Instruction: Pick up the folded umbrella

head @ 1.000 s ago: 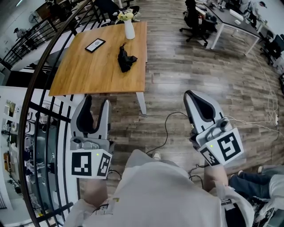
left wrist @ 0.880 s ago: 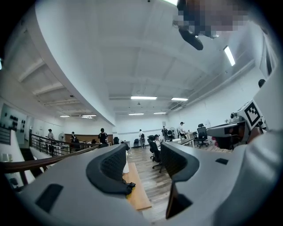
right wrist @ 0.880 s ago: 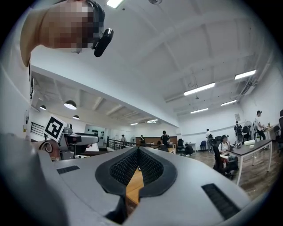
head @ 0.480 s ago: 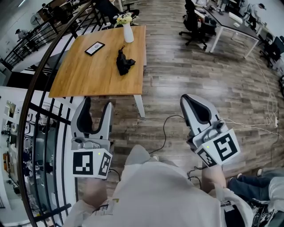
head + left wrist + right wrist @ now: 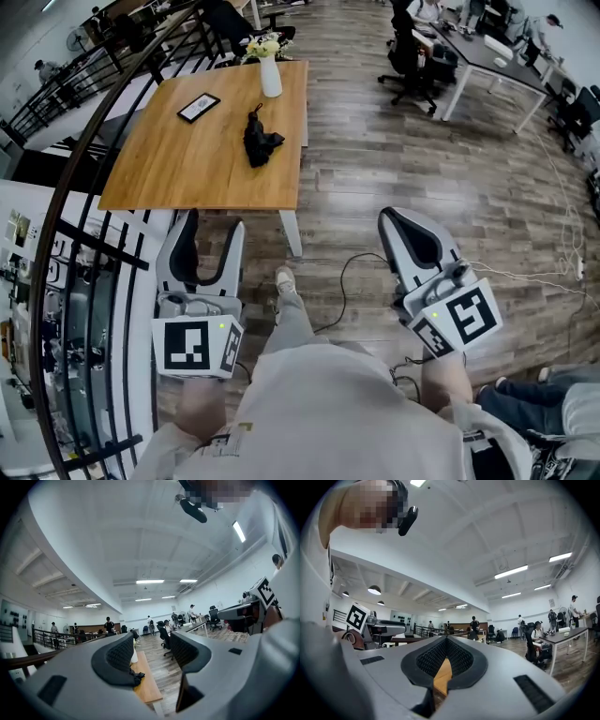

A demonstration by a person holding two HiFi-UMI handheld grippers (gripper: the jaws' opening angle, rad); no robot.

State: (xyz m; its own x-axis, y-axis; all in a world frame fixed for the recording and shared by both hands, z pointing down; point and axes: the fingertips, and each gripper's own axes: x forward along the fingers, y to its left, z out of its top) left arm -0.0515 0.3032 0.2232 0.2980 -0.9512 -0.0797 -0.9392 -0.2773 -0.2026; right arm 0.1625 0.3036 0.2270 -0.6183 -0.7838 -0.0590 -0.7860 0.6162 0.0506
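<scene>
The folded black umbrella [image 5: 260,141] lies on the wooden table [image 5: 169,169] far ahead of both grippers. My left gripper [image 5: 212,230] is held level just short of the table's near edge, open, with nothing between its fingers. In the left gripper view the umbrella [image 5: 137,679] shows small on the table [image 5: 147,691], low in the gap of the left gripper [image 5: 152,641]. My right gripper [image 5: 398,217] hangs over the wooden floor to the right of the table, shut and empty. In its own view the right gripper [image 5: 446,640] has its pads together.
A white vase with flowers [image 5: 270,73] and a dark framed picture [image 5: 199,107] stand on the table's far part. A black railing [image 5: 84,244] curves along the left. A cable [image 5: 352,281] runs on the floor. Office desks and chairs [image 5: 417,52] stand at the back right.
The left gripper's jaws have spread wider and it has sunk a little in the head view. A foot has stepped into view between the grippers. The right gripper stays shut.
</scene>
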